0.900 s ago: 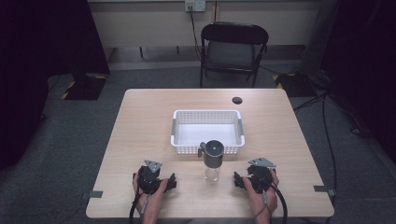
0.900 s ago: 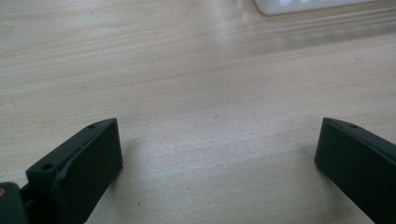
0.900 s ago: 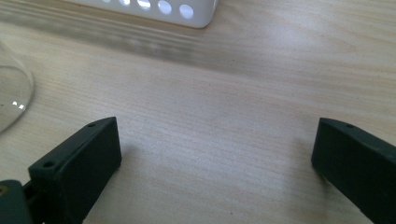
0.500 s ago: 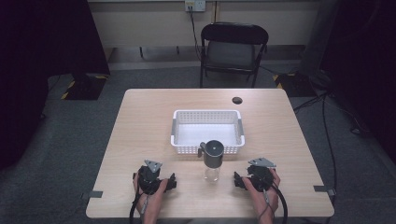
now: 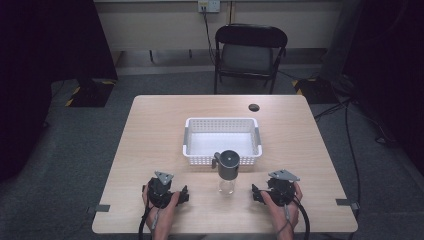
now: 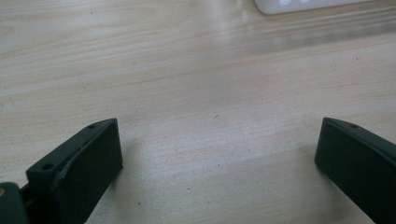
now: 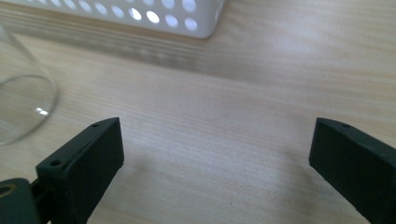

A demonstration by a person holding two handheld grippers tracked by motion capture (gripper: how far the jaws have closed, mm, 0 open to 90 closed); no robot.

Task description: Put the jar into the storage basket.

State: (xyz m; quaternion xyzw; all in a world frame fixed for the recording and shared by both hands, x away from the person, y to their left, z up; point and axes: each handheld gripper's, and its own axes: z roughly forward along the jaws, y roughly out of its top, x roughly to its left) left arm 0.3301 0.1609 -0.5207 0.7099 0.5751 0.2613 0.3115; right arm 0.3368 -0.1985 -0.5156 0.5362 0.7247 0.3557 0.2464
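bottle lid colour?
Dark grey; the bottle body is clear. Best in the high view.

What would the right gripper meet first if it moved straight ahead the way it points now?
Probably the near corner of the white basket. The right gripper has open jaws over bare table, and the clear bottle stands off to the left of its line, though depth is hard to judge.

1. This looks like a lab or test room, not a home: a single light wooden table stands alone on grey carpet.
2. Dark curtains hang at both sides.
3. A folding chair sits by the bare wall, under a socket.
4. Cables trail across the floor, and tape strips mark the table's near corners.
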